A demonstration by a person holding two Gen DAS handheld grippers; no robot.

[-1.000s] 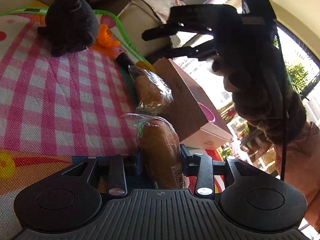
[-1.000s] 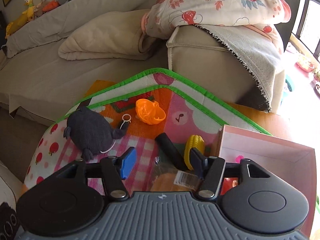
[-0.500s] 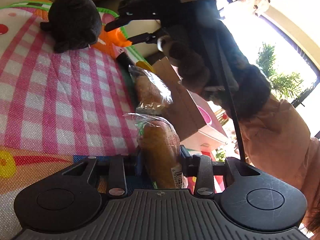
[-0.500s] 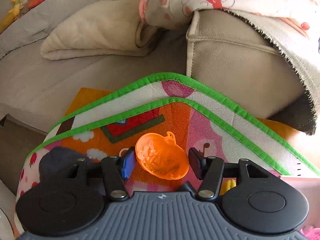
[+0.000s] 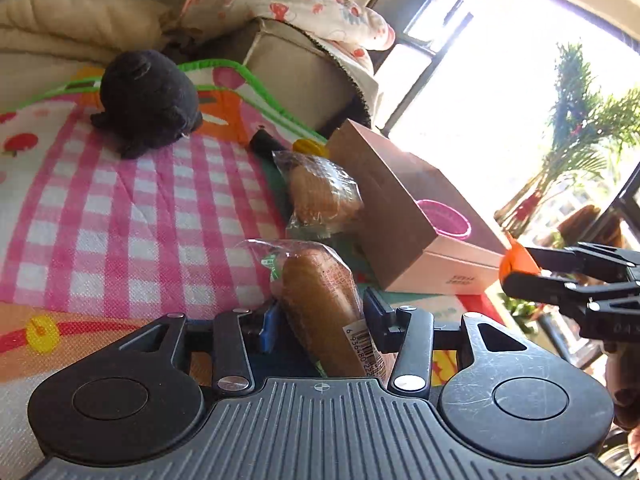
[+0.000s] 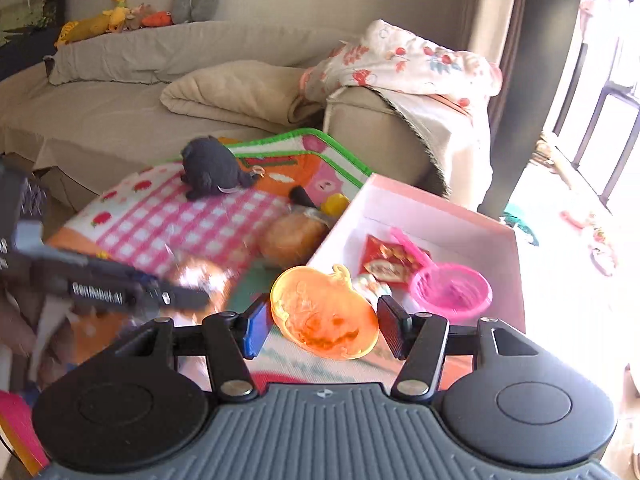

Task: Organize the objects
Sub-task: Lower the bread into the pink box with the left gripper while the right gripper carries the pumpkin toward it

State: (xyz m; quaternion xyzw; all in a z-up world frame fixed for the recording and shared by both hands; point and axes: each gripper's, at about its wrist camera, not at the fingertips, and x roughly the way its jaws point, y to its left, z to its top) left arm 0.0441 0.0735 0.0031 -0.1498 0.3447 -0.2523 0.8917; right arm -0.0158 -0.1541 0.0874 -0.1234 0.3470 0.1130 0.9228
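Observation:
A wrapped long bread loaf (image 5: 320, 300) lies between the jaws of my left gripper (image 5: 320, 320), which are opening; the pads look just eased off the wrapper. A second wrapped bun (image 5: 320, 196) rests on the checked play mat (image 5: 120, 220) against the pink box (image 5: 400, 200). My right gripper (image 6: 320, 324) is shut on an orange pumpkin toy (image 6: 324, 320), held in the air at the near left corner of the pink box (image 6: 440, 208). In the left wrist view the right gripper (image 5: 508, 272) shows at the right edge with that orange toy.
A dark plush toy (image 6: 212, 168) sits at the mat's far end. A yellow toy (image 6: 336, 202) and a black handle (image 5: 264, 142) lie by the box's far corner. The box holds a pink bowl (image 6: 452, 292) and a red packet (image 6: 392, 260). A sofa stands behind.
My right gripper closed on the orange pumpkin at the mat's far end and carried it back to the box. The left gripper tilted up slightly with the loaf between its jaws.

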